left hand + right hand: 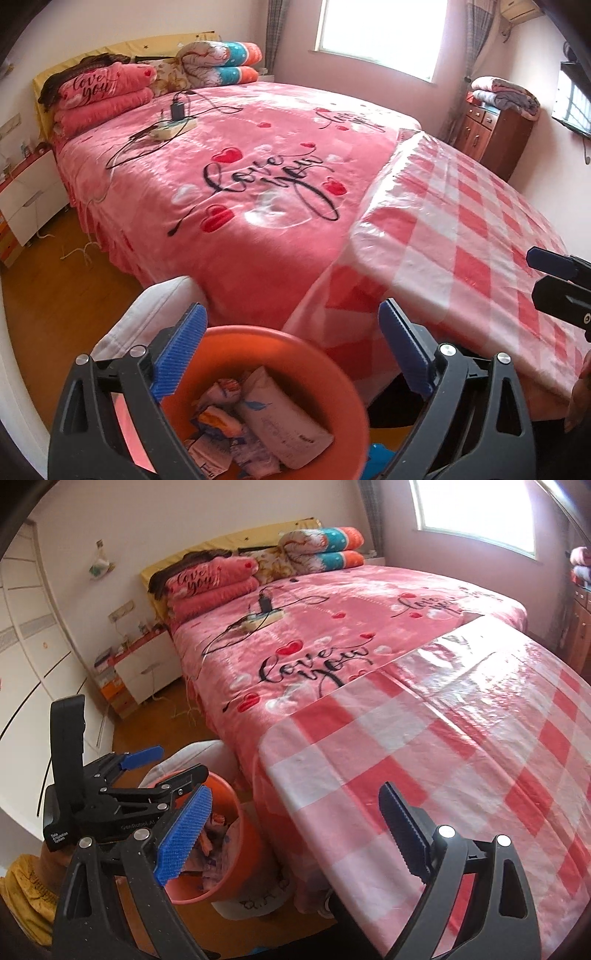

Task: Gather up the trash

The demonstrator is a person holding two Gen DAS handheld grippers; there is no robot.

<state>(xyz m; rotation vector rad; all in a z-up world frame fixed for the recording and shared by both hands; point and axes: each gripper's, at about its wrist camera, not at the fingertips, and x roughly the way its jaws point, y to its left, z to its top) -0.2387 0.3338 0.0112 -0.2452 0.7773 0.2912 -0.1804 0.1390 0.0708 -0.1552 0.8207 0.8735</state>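
left gripper (291,354): jaws spread wide, nothing between the pads; it hangs directly above the mouth of the bin. the right wrist view shows it from the side, likewise spread.
right gripper (295,834): jaws spread wide, holding nothing; it hangs over the near edge of the table.
bin (343,376): orange bucket on the floor at the foot of the bed, just beside the table edge; upright, with its mouth open to the left gripper.
trash (284,428): wrappers and a pale packet lie inside the bin, well below the rim. the pile is mixed; single items other than the packet cannot be told apart.
table (424,760): covered in a glossy red and white check cloth. no loose trash is visible on the part in view.
bed (258,177): pink blanket, folded bedding at the head, a power strip (173,127) with a charger and cables lying on it. none of this reads as trash.
floor: a pale cord lies by the bedside; whether it counts as trash cannot be told.
step in hand: judged as the drop-off point, with both grippers free over or near the bin.
progress: judged late, since the bin holds several pieces and the nearby surfaces show none.
next move: a search of the floor and the table beyond view for leftover pieces, then a reach with either free gripper.
risk: knocking the bin with the low left gripper.
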